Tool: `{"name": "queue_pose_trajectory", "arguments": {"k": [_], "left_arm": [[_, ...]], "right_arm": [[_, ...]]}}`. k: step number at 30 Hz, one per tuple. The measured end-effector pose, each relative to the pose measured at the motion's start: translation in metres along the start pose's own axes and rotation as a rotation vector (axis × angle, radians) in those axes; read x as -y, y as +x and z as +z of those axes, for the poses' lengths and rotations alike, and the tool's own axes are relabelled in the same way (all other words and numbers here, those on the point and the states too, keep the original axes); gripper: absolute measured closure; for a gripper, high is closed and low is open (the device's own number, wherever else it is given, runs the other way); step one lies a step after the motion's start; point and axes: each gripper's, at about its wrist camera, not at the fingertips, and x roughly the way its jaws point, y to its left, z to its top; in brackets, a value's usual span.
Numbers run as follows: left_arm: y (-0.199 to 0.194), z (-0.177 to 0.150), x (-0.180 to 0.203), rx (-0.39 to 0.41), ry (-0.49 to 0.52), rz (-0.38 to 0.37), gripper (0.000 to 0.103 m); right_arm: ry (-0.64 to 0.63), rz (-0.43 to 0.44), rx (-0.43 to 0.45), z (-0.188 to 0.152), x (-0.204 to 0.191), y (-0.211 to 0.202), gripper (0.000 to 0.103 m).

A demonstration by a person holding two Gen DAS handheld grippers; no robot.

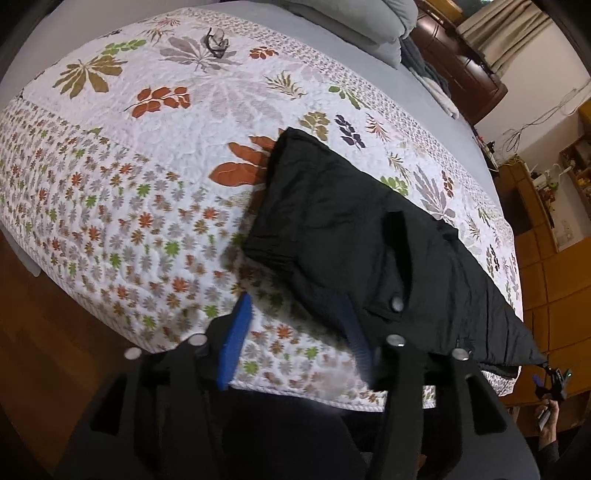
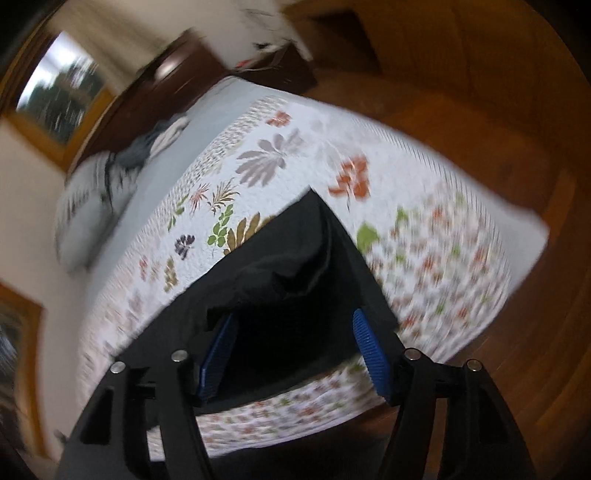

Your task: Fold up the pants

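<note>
Black pants (image 1: 347, 229) lie folded lengthwise on a floral quilt (image 1: 147, 155) on a bed, running from the middle toward the near right corner. My left gripper (image 1: 295, 325) is open at the bed's near edge, its right finger over the pants' edge by metal snaps (image 1: 398, 304). In the blurred right wrist view the pants (image 2: 295, 258) lie under my right gripper (image 2: 295, 343), which is open with its blue pads (image 2: 371, 354) spread above the cloth. The right gripper also shows small in the left wrist view (image 1: 552, 380).
A hair clip (image 1: 217, 42) lies on the far part of the quilt. Grey pillows (image 1: 373, 33) and a dark wooden headboard (image 1: 458, 66) are at the far end. Wooden floor (image 2: 498, 129) surrounds the bed. Shelves with clutter (image 1: 554, 177) stand at the right.
</note>
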Motion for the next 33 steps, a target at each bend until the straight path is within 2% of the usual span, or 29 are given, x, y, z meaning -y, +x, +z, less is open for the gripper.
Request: {"name": "queue_pose_trajectory", "arguments": {"k": [1,4,11,17,21,26,29,32,33], "left_arm": [[0.002,0.0,0.002,0.0,-0.008,0.001,0.042],[0.011,-0.002,0.003,-0.017,-0.036,0.005,0.042],[0.026,-0.003,0.01,-0.026,-0.098,0.008,0.041],[0.038,0.002,0.022,-0.026,-0.118,0.017,0.031],[0.045,0.009,0.023,-0.027,-0.168,0.022,0.031],[0.048,0.014,0.018,-0.034,-0.243,-0.003,0.031],[0.051,0.016,0.017,-0.041,-0.237,0.025,0.031],[0.06,0.022,0.019,-0.062,-0.205,0.086,0.045],[0.062,0.024,0.021,-0.064,-0.185,0.113,0.055]], "right_arm": [[0.072,0.051,0.004,-0.004,0.012,0.002,0.034],[0.214,0.158,0.009,-0.014,0.036,0.009,0.031],[0.338,0.239,0.015,-0.034,0.06,0.027,0.032],[0.362,0.245,0.032,-0.03,0.062,0.044,0.038],[0.347,0.246,0.013,-0.025,0.052,0.058,0.055],[0.327,0.225,-0.013,-0.026,0.043,0.069,0.056],[0.33,0.215,-0.012,-0.028,0.041,0.071,0.056],[0.333,0.211,-0.008,-0.028,0.043,0.069,0.056],[0.333,0.213,-0.007,-0.029,0.044,0.068,0.056]]}}
